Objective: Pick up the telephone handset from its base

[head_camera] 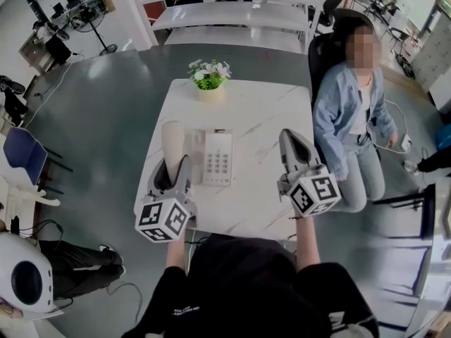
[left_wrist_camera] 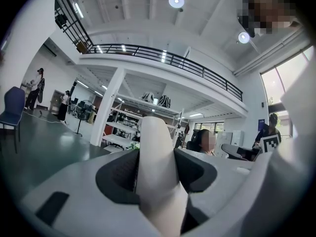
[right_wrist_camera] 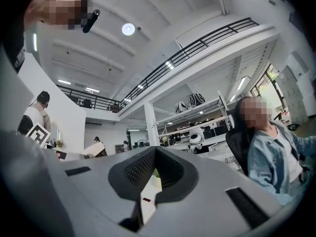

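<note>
Two tools hover over a white marble worktop (head_camera: 261, 118), and a phone base (head_camera: 217, 158) lies flat on it between them. The left tool (head_camera: 173, 169) is just left of the base and pinches the cream handset (head_camera: 173, 143) across its body. In the left gripper view the dark pads (left_wrist_camera: 118, 174) press on both sides of it, and its rounded end juts out past the tips. The handset is off the base, held just to the base's left, and the cradle on the base's left side lies bare. The right tool (head_camera: 289, 138) hangs right of the base, well apart from it, with its jaws pressed together at the tips and nothing between them. Beyond the base, near the worktop's far edge, stands a plant (head_camera: 209, 76) with white flowers. Right of the base, past the worktop's edge, a person (head_camera: 349, 111) in a denim jacket sits on a black chair
</note>
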Demonstrator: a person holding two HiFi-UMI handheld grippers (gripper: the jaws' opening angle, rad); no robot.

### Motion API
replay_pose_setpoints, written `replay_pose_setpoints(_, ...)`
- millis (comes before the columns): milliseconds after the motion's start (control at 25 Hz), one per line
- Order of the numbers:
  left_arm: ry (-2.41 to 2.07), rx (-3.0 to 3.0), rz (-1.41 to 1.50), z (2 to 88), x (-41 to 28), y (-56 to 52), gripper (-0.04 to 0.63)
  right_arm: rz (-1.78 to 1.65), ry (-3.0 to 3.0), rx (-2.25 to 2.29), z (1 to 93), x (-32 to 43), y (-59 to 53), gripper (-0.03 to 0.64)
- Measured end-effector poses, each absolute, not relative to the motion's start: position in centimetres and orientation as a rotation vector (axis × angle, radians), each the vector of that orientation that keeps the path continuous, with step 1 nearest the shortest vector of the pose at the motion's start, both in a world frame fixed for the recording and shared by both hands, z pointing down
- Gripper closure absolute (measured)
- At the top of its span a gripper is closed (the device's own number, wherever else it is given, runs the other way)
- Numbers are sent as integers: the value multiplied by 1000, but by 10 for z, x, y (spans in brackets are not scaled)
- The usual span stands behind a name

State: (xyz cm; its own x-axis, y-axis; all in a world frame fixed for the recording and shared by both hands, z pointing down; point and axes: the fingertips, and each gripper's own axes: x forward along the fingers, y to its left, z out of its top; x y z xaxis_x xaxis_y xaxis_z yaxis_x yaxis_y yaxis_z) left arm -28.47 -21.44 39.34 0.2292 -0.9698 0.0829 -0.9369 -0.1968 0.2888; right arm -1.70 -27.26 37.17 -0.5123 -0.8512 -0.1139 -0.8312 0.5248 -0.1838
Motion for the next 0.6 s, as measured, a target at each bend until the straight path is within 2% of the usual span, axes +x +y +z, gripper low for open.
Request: replay_pose_setpoints(600, -1782, 2231, -152, 393, -283, -217, 388, -116, 2574, -1460, 370, -16, -273, 627)
